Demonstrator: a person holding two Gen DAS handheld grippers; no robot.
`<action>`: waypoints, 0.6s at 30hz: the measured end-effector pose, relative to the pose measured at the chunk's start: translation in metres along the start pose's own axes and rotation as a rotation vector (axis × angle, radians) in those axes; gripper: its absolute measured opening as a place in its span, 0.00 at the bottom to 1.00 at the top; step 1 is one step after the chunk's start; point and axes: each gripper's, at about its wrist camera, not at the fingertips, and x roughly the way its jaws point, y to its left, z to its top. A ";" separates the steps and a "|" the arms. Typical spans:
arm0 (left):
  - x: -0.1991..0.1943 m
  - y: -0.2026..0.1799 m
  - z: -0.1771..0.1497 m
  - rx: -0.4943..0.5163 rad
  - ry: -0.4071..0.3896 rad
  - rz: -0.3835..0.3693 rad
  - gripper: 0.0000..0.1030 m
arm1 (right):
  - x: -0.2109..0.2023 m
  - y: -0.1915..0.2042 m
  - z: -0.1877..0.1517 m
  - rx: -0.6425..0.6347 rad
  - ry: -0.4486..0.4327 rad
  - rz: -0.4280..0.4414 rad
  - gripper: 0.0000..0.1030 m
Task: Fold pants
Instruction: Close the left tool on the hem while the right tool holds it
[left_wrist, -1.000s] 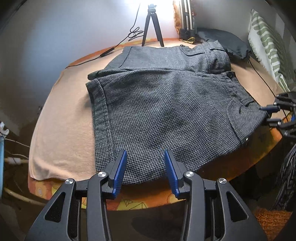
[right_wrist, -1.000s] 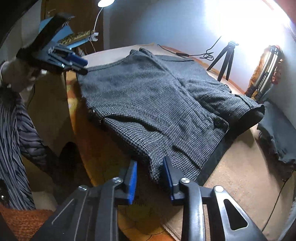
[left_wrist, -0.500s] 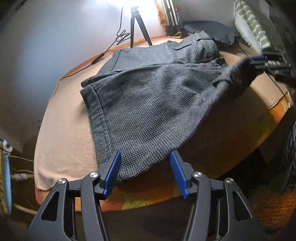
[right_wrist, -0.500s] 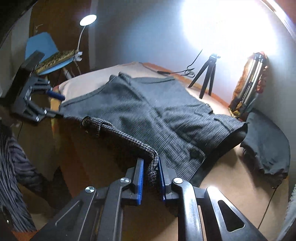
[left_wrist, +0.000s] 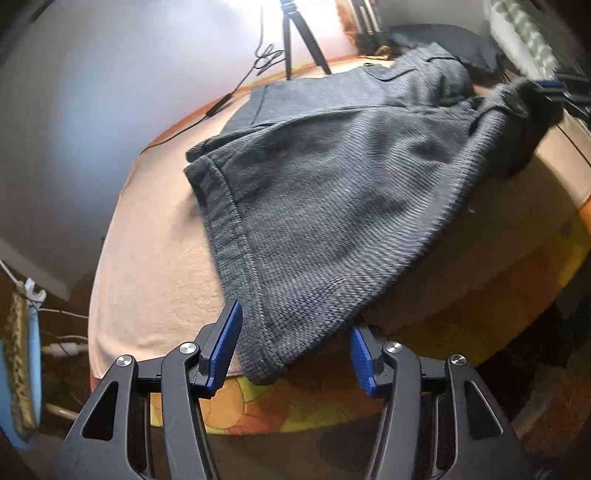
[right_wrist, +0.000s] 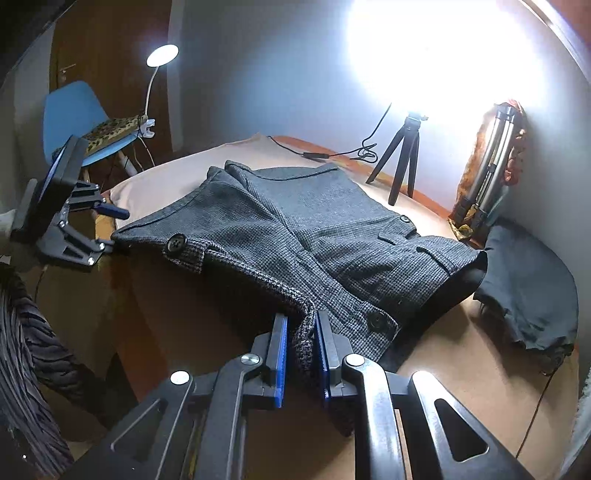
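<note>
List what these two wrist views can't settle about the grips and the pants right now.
- Left wrist view: the right gripper at the far edge is motion-blurred and cut off, so its jaws are unreadable there.
- Left gripper: the hem of the gray pants sits between open fingers; contact underneath is hidden by the cloth.
- Right wrist view: the pants' underside and the tabletop beneath the raised edge are in shadow.
- The dark cloth by the wall is unidentifiable.

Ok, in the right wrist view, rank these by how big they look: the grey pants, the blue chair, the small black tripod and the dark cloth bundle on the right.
1. grey pants
2. dark cloth bundle
3. blue chair, partly hidden
4. small black tripod

The chair and tripod stand farther back, so their true sizes stay unsure.
</note>
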 end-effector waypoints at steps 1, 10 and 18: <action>0.002 0.001 0.001 0.000 0.000 -0.002 0.40 | 0.000 0.000 -0.001 0.001 0.001 0.000 0.12; 0.001 0.004 0.014 -0.082 -0.069 -0.043 0.09 | -0.002 0.005 -0.009 -0.004 -0.002 -0.016 0.12; -0.027 0.024 0.027 -0.163 -0.203 -0.022 0.08 | -0.024 0.020 -0.010 -0.016 -0.057 -0.044 0.10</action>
